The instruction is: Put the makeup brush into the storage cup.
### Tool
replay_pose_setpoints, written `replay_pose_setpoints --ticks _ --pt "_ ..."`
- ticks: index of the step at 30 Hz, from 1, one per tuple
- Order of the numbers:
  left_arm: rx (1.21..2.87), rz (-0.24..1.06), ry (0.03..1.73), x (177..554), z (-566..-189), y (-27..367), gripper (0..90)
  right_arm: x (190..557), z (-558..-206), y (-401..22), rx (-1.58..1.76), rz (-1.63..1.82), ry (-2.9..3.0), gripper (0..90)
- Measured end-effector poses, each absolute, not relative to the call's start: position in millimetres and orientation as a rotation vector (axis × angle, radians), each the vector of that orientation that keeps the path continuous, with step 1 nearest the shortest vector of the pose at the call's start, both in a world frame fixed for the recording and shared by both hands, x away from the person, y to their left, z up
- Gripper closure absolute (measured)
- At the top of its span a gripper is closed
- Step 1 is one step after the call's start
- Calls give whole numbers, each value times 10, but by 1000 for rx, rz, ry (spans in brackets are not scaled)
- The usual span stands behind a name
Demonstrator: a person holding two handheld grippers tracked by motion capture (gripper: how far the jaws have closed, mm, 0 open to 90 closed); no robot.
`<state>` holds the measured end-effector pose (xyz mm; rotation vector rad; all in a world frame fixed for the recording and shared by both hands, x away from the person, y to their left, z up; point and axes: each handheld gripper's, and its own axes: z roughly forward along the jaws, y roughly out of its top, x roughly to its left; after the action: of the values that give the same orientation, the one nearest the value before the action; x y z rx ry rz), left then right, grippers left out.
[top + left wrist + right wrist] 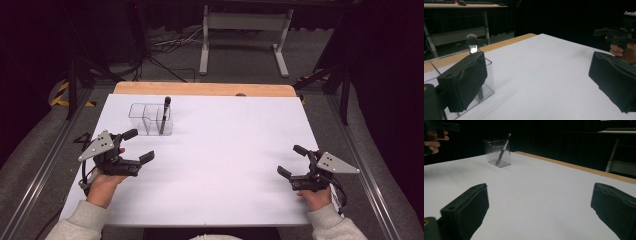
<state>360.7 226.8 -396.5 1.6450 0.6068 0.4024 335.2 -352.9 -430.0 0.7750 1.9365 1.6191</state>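
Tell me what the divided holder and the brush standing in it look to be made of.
The holder looks like clear, glossy acrylic or similar plastic: the table shows through its walls. The brush has a dark handle, probably plastic, a shiny, likely metal band below the bristles, and soft grey bristles, likely synthetic.

Dark room, grey floor (240, 60), cables (170, 45).

The only obstacle on the worktop (215, 165) is a clear organizer (150, 119) near the far left corner, with a black brush (165, 115) standing tilted in its right compartment and rising above the rim. The left gripper (135, 146), jaws apart, sits just short of it near the left edge. From there across to the right gripper (292, 161) by the right edge, the white surface lies bare.
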Motion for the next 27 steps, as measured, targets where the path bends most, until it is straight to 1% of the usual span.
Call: replay_pose_setpoints --ticks 5,18,22,27 --pt "1629 384 613 3545 -4075 2298 30 3358 -4303 -3534 772 1625 1935 22" --pt "1634 392 611 3436 -4301 2334 30 3350 -4318 -3546 750 1660 1922 18" --pt "1611 412 637 3396 -4406 2313 30 3350 -4329 -3549 757 1659 1923 14" --pt "1629 417 653 3356 -4500 2282 30 3348 -4336 -3537 750 1661 1922 13"
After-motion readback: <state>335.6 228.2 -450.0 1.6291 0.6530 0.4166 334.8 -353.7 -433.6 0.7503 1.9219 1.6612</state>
